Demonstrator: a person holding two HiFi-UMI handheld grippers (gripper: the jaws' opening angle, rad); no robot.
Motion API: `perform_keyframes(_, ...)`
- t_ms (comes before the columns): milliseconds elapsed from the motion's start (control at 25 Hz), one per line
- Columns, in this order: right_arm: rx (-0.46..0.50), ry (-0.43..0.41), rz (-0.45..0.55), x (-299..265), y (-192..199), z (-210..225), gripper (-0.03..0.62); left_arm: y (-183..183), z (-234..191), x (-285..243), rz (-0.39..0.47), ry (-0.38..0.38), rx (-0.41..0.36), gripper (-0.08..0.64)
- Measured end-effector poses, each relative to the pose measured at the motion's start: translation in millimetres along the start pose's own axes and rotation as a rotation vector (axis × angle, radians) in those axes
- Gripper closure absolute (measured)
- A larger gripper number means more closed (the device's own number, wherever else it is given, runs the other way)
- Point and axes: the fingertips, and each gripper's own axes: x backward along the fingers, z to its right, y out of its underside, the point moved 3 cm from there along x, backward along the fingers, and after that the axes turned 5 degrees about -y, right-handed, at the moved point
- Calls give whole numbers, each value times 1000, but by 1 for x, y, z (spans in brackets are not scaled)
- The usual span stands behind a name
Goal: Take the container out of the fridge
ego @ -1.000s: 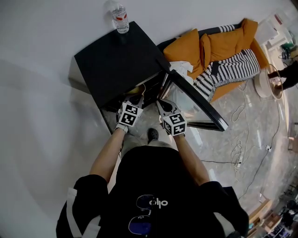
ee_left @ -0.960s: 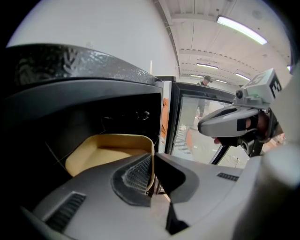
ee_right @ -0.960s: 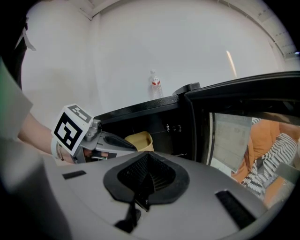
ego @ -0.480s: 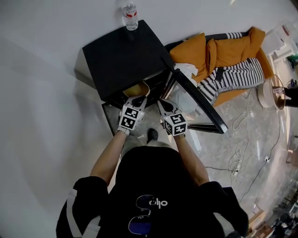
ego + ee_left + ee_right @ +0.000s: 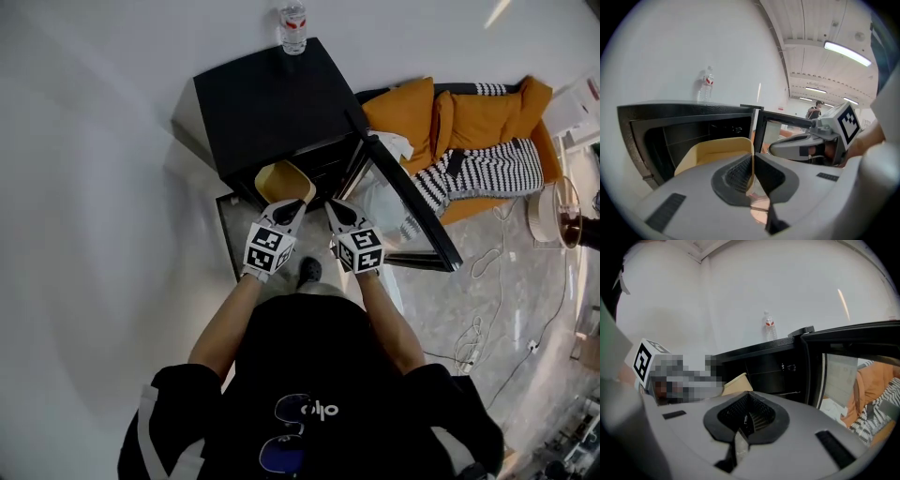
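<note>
A pale yellow container [image 5: 283,180] hangs at the mouth of the black fridge [image 5: 272,98], whose glass door [image 5: 406,204] stands swung out to the right. My left gripper [image 5: 292,208] is shut on the container's near wall. In the left gripper view the container [image 5: 715,150] has its rim pinched between the two pads of the left gripper [image 5: 751,169]. My right gripper [image 5: 338,214] sits beside it to the right, shut with nothing in it. In the right gripper view a corner of the container [image 5: 737,383] shows left of the right gripper [image 5: 746,420].
A water bottle [image 5: 292,25] stands on the fridge top at the back. An orange sofa with a striped throw [image 5: 469,141] lies to the right behind the door. Cables [image 5: 487,309] trail over the floor. A white wall runs along the left.
The left gripper has drawn the yellow container out of the dark fridge opening, so more of it shows. The right gripper stayed beside it.
</note>
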Motion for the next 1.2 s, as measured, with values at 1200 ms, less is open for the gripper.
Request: perform_keyframes(1200, 145, -119, 19, 127, 38, -173, 584, 57, 91, 227, 147, -191, 61, 540)
